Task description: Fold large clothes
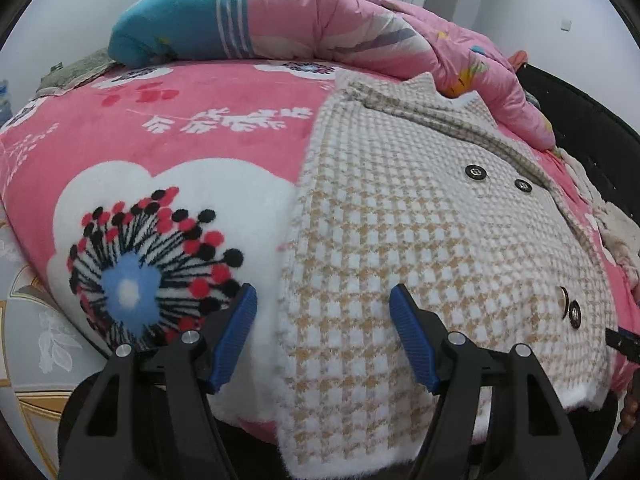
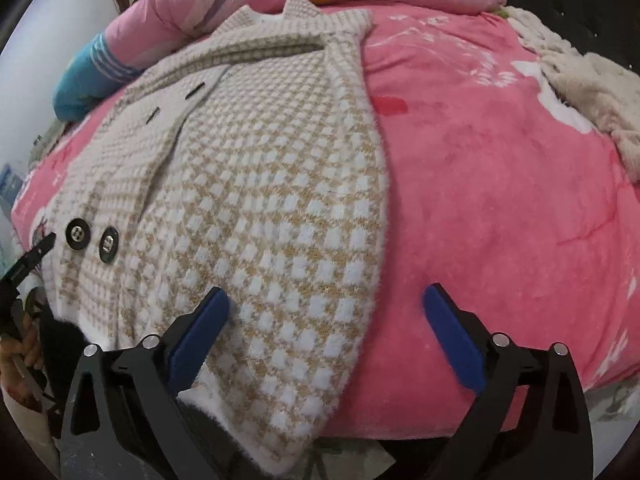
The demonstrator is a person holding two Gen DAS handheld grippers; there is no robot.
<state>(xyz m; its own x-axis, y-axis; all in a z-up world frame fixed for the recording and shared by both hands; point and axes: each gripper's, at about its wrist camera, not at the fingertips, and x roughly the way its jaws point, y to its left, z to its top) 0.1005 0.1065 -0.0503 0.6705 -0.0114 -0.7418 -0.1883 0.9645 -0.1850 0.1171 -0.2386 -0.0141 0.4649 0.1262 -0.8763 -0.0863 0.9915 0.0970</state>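
Quilt [image 1: 360, 24] beyond coat [image 1: 400, 220] (collar touching)

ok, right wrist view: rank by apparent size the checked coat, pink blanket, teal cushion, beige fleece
1. pink blanket and checked coat: too close to rank, coat nearer the camera.
2. beige fleece
3. teal cushion, partly hidden, about the fleece's size
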